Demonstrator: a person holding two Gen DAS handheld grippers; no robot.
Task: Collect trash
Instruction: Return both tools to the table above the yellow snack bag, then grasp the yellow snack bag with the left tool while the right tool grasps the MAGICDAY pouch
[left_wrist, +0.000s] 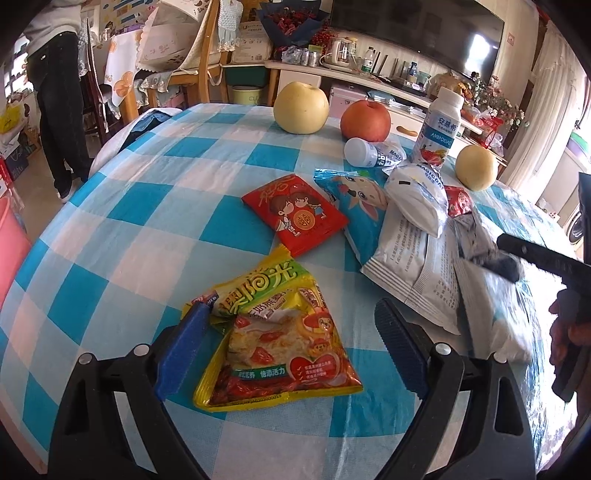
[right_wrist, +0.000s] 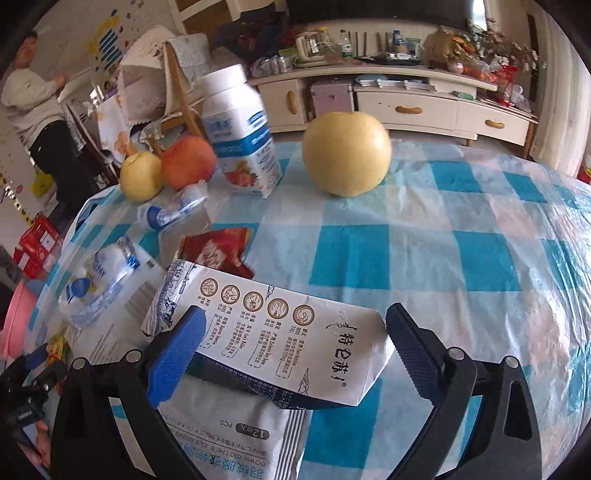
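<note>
- Left wrist view: my left gripper (left_wrist: 291, 343) stands spread wide over the blue-and-white checked tablecloth (left_wrist: 110, 206), and the yellow-green snack packet (left_wrist: 273, 336) lies flat on the cloth between the two fingers.
- The blue pad of one finger (left_wrist: 181, 350) sits at that packet's edge; I cannot tell whether it touches. The other finger is clear of it.
- Just beyond lie a red envelope with two cartoon figures (left_wrist: 295, 214) and a blue cartoon wrapper (left_wrist: 354, 206), edge to edge.
- A crumpled white pouch (left_wrist: 417, 199) rests on a flat grey-white wipes packet (left_wrist: 417, 273).
- Farther back stand a large pale pear (left_wrist: 301, 107), a red apple (left_wrist: 365, 120), an upright yogurt bottle (left_wrist: 439, 125) and a smaller pear (left_wrist: 475, 167); a small white bottle (left_wrist: 364, 152) lies on its side near the apple.
- At the right edge of this view my right gripper shows, blurred, with part of a hand (left_wrist: 565, 332) behind it.
- Right wrist view: my right gripper (right_wrist: 295, 350) is also open, and the white milk carton (right_wrist: 280, 339) lies tilted between its fingers, resting partly on the wipes packet.
- The blue pad overlaps the carton's near corner, perhaps in contact; the other finger stands just beside the carton's far end with a gap.
- A red wrapper (right_wrist: 218, 247) peeks out behind the carton, and the smaller pear sits beyond on the cloth.
- A person in a light top (right_wrist: 29, 99) stands at the far left of the room.
</note>
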